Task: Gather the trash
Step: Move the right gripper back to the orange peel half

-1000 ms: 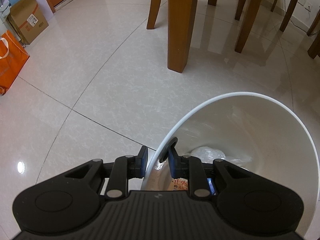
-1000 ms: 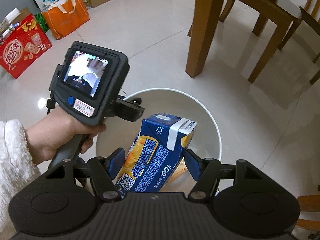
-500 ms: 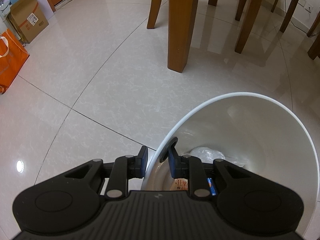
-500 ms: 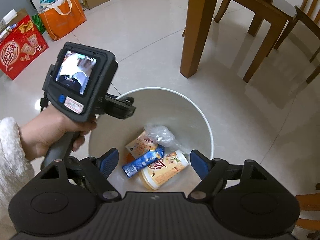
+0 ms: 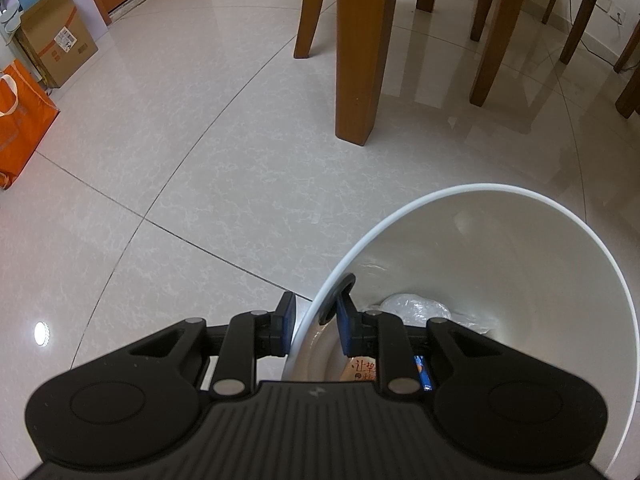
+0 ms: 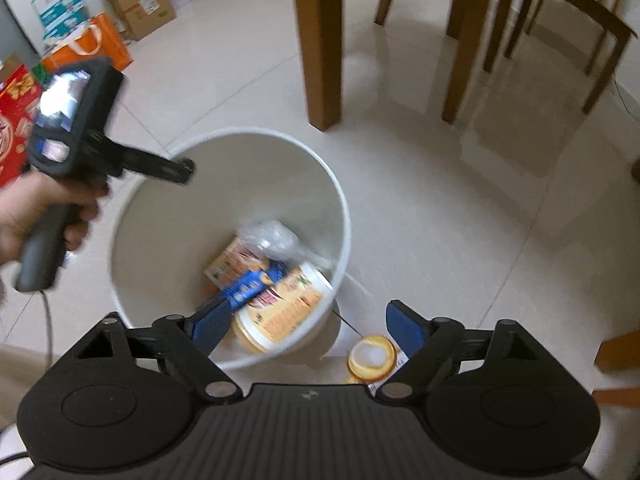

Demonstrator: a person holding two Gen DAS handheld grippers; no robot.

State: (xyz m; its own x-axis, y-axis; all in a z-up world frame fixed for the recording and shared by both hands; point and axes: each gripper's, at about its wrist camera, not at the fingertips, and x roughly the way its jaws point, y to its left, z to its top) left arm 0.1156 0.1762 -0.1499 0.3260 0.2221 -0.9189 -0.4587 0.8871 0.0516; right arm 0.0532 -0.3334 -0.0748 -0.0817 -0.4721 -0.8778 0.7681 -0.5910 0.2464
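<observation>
The left gripper pinches the bin rim at lower centre, steadying it. The right gripper hangs open and empty; it should drop squarely over the small cup on the floor, lower right of the bin

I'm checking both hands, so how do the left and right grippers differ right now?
The left gripper is shut on the bin rim, one finger inside and one outside; the right gripper is open and empty. The left touches the bin; the right hangs above it. Both have blue pads.
</observation>
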